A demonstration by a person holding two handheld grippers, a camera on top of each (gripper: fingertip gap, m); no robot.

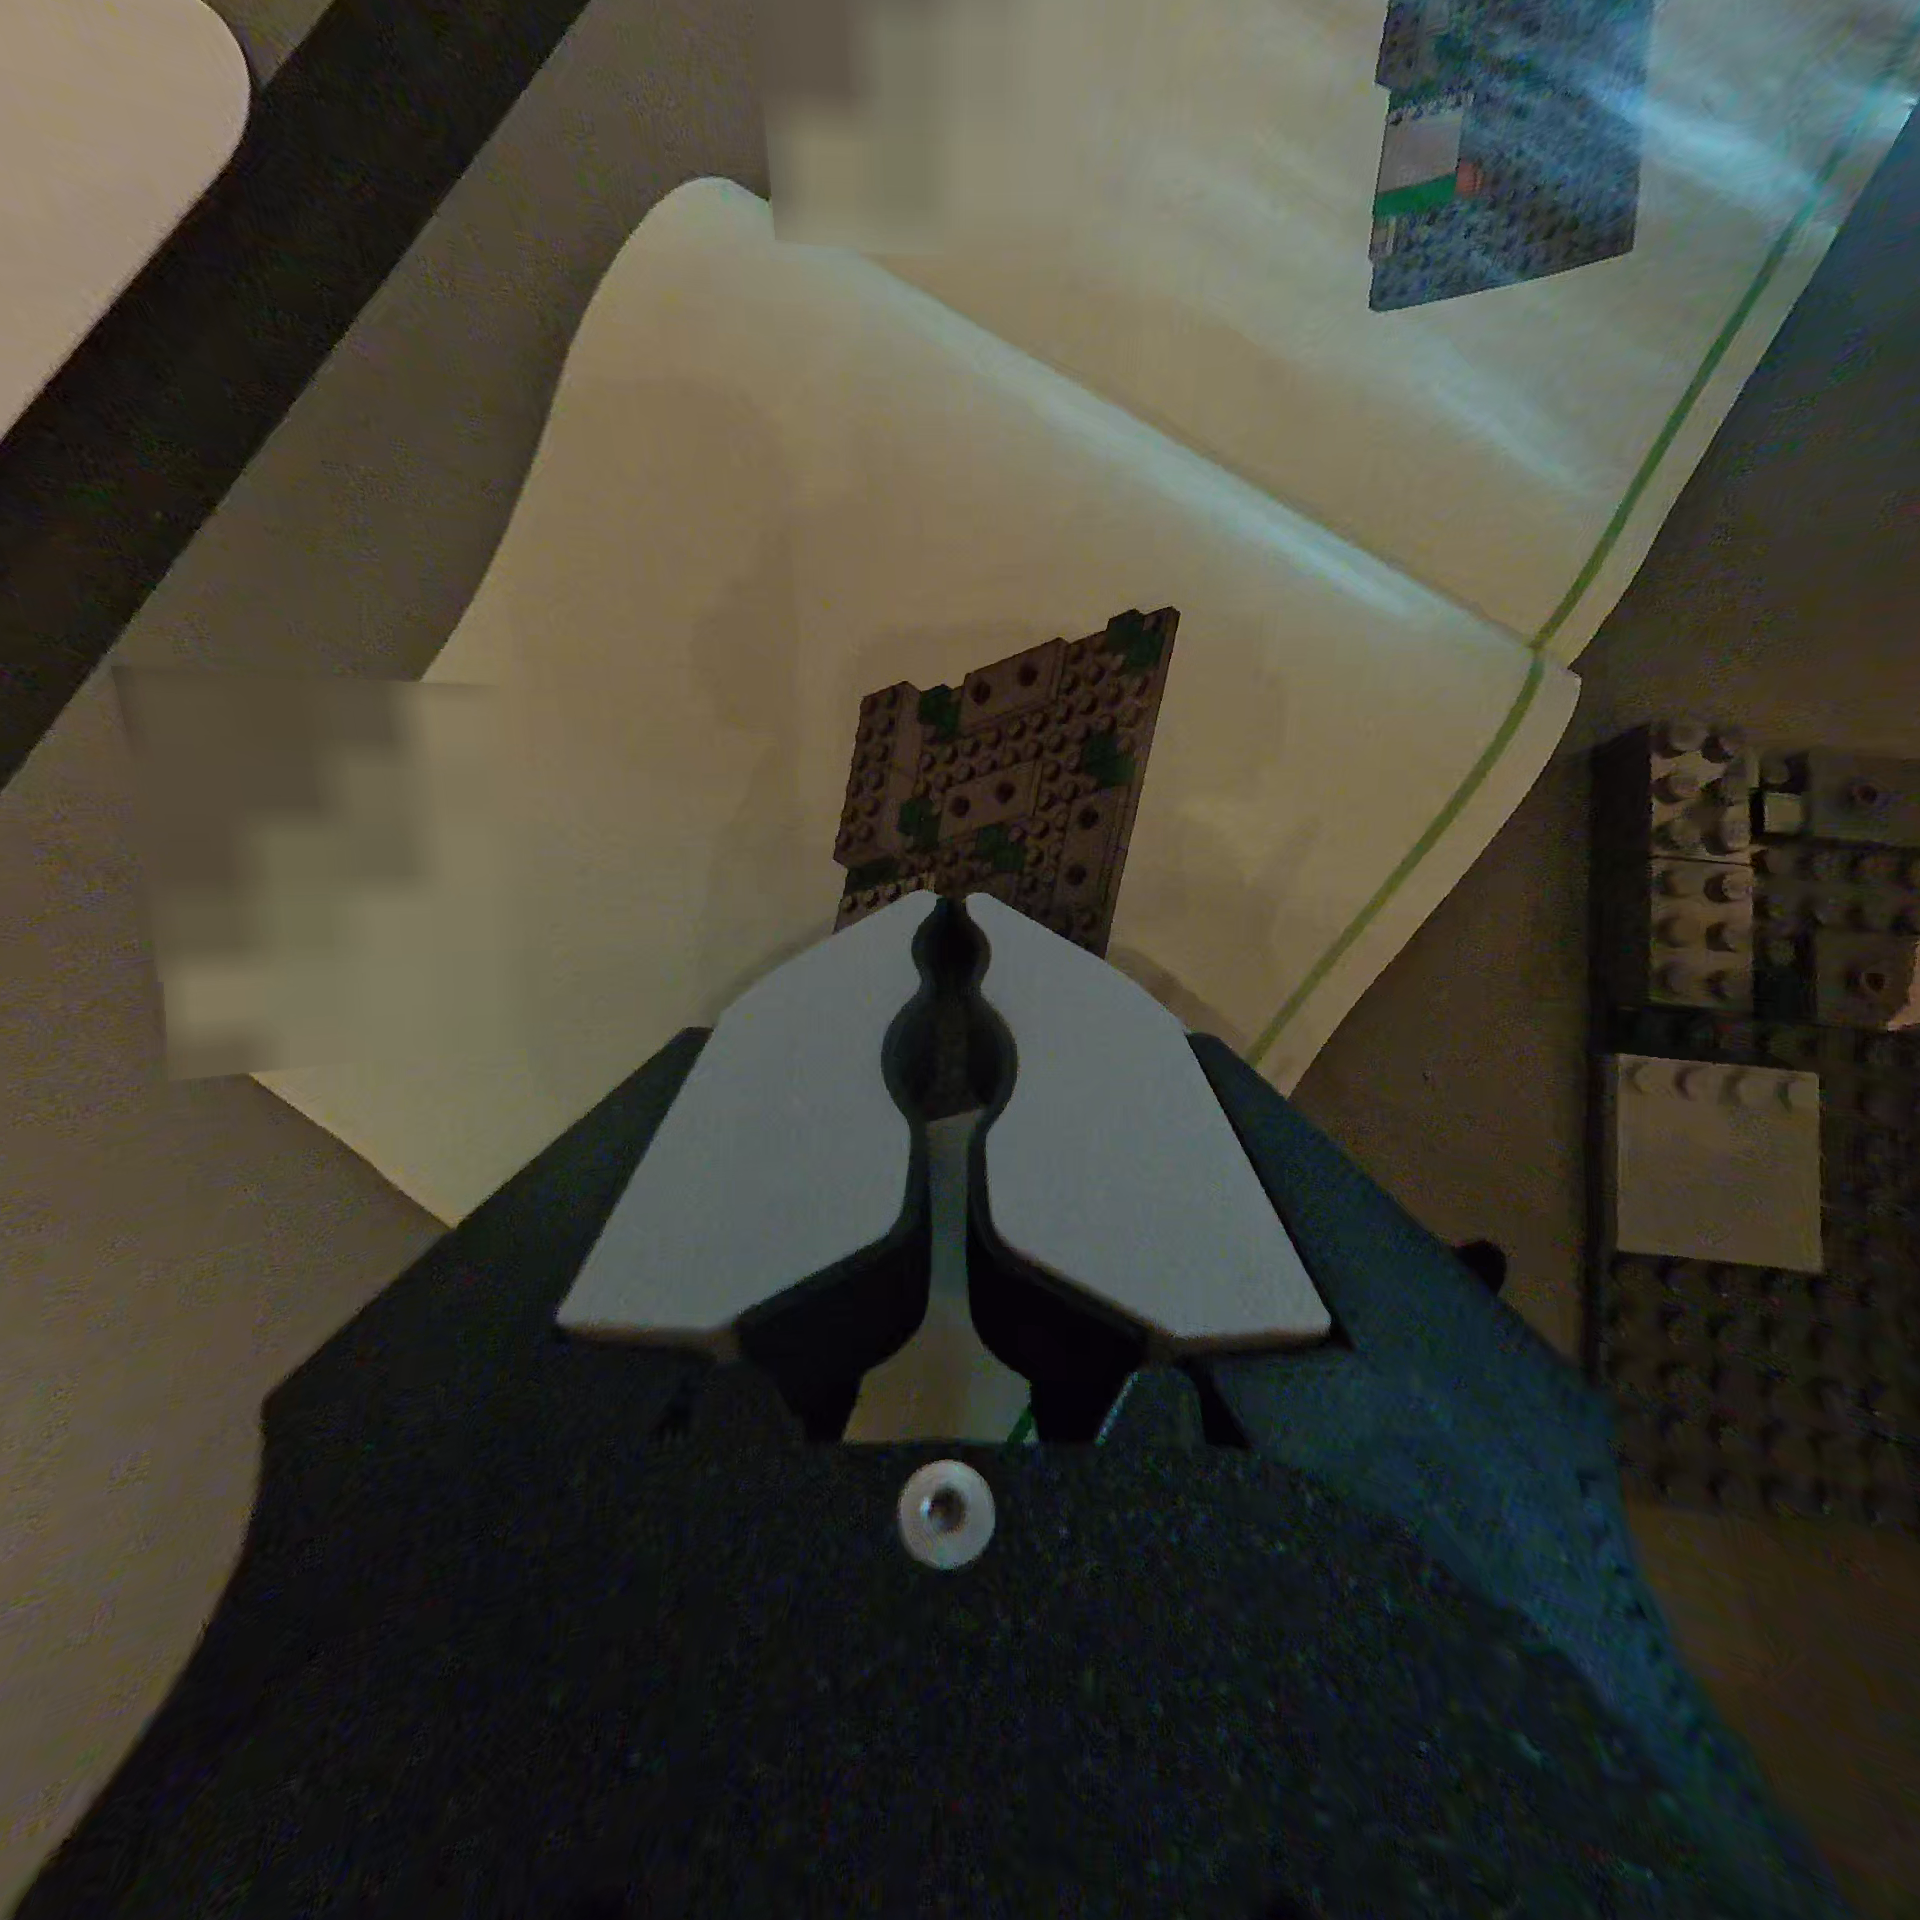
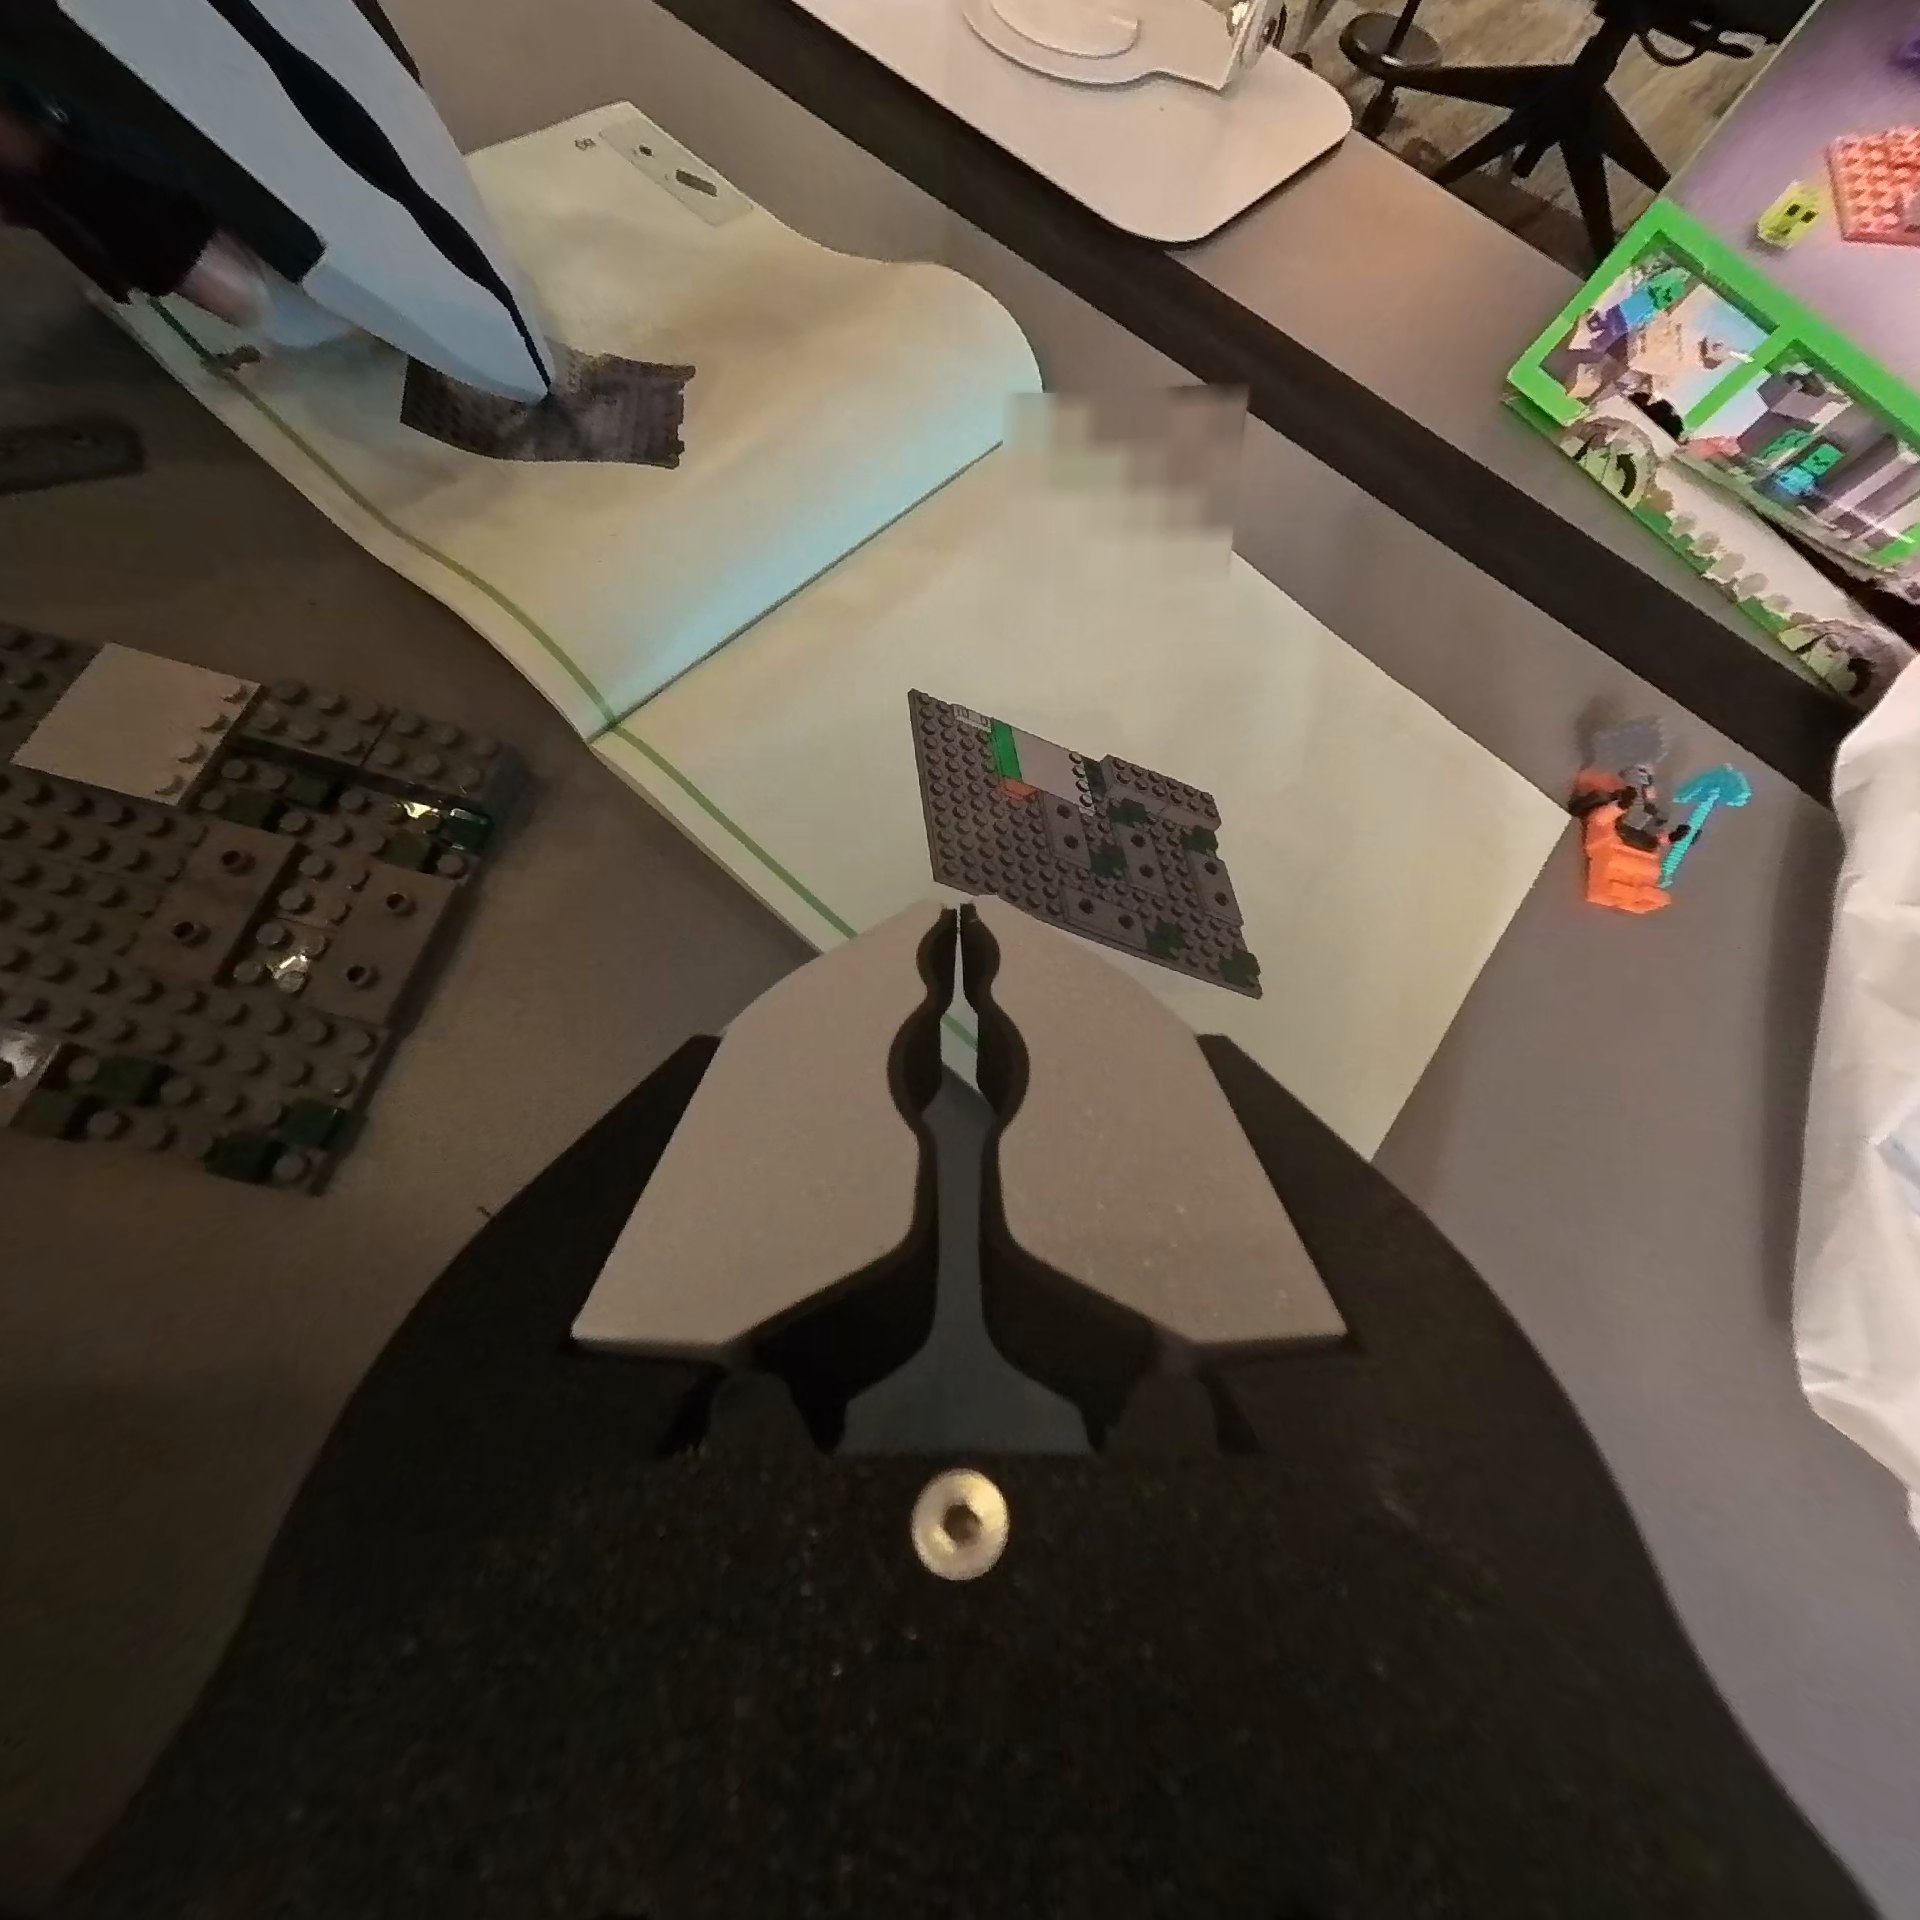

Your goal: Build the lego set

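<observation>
An open instruction booklet point(image 1: 935, 468) lies on the grey table, and it also shows in the right wrist view point(image 2: 779, 540). My left gripper point(image 1: 954, 902) is shut and empty, its tips down on a printed picture of a studded plate point(image 1: 1003, 769). In the right wrist view the left gripper point(image 2: 535, 387) stands at the top left, on that picture. My right gripper point(image 2: 958, 912) is shut and empty, held above the booklet's right page beside another printed plate picture point(image 2: 1081, 842). The dark grey lego build point(image 2: 208, 883) with a white tile point(image 2: 114, 727) lies left of the booklet; it also shows in the left wrist view point(image 1: 1756, 1039).
An orange minifigure with a turquoise pickaxe point(image 2: 1631, 831) lies right of the booklet. A green lego box point(image 2: 1714, 416) lies at the far right. A white plastic bag point(image 2: 1881, 1039) lies at the right edge. A white pad point(image 2: 1143, 125) lies on the dark far table. My right fingertips sit around 20 centimetres from my left ones.
</observation>
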